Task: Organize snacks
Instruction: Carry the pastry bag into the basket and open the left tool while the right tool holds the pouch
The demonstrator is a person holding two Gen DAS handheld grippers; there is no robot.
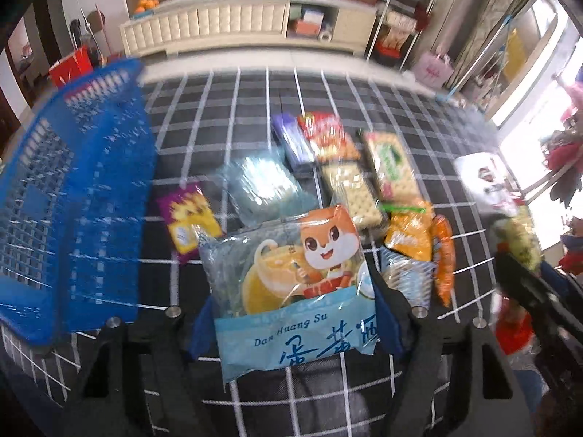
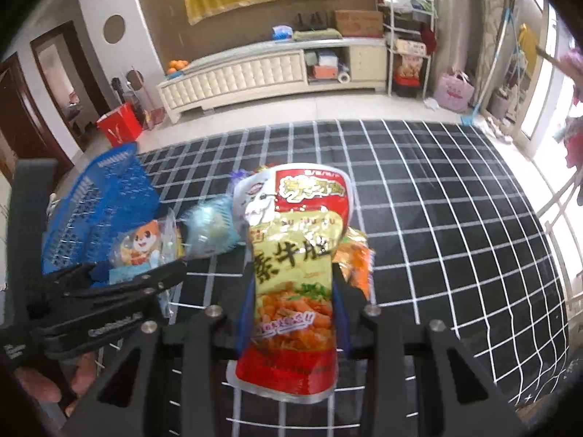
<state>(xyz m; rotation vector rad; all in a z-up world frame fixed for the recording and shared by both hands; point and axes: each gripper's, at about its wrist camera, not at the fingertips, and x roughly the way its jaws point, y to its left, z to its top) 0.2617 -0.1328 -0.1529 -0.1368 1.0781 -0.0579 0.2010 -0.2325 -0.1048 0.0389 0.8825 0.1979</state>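
Room lies to your right, where the checked cloth (image 2: 455, 218) runs bare to its far edge. Your left gripper (image 1: 291, 309) clamps the squirrel pastry bag (image 1: 291, 273); your right gripper (image 2: 291, 309) clamps the red-and-yellow snack pouch (image 2: 295, 273). The blue basket (image 1: 73, 200) stands at the left edge; its contents can't be made out. Loose snack packets (image 1: 346, 167) crowd the middle.

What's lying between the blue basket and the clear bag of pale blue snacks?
In the left wrist view, only a small purple-and-yellow packet lies between the blue basket and the clear bag; otherwise bare checked cloth.
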